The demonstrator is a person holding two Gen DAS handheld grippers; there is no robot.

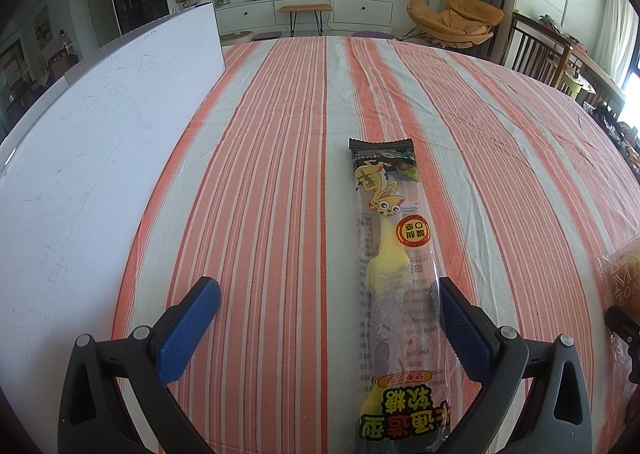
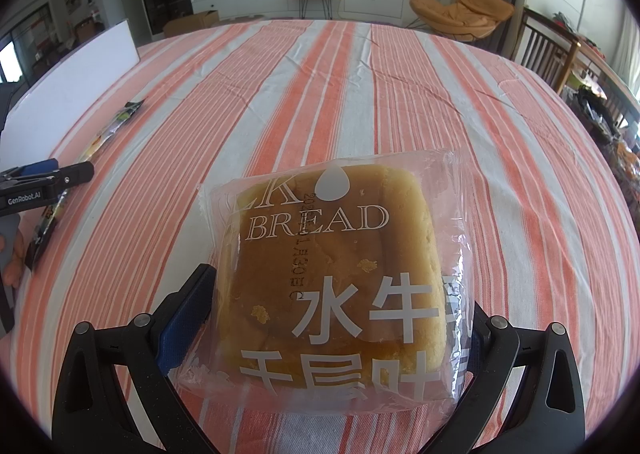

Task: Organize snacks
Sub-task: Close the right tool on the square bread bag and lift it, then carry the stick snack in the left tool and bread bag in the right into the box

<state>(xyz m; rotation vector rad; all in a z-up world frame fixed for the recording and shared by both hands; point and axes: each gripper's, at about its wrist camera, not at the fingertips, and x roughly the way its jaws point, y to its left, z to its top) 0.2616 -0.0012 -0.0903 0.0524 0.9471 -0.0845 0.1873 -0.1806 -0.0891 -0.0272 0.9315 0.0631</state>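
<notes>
A long gummy candy packet [image 1: 394,274], with a yellow sweet and a cartoon lizard on it, lies lengthwise on the striped tablecloth [image 1: 280,173]. My left gripper [image 1: 326,286] is open around its near half, and the packet lies close to the right finger. A square loaf in a clear wrapper marked BREAD [image 2: 336,262] rests between the wide-apart fingers of my right gripper [image 2: 340,294], which is open. The wrapper touches the blue left pad [image 2: 186,310] and hides the right one. From the right wrist I also see the left gripper [image 2: 68,173] over the candy packet [image 2: 116,125].
A white board [image 1: 100,157] stands along the table's left side. The wrapped bread [image 1: 624,274] shows at the right edge of the left wrist view. Wooden chairs [image 2: 560,45] line the far right, and a TV unit stands beyond the table.
</notes>
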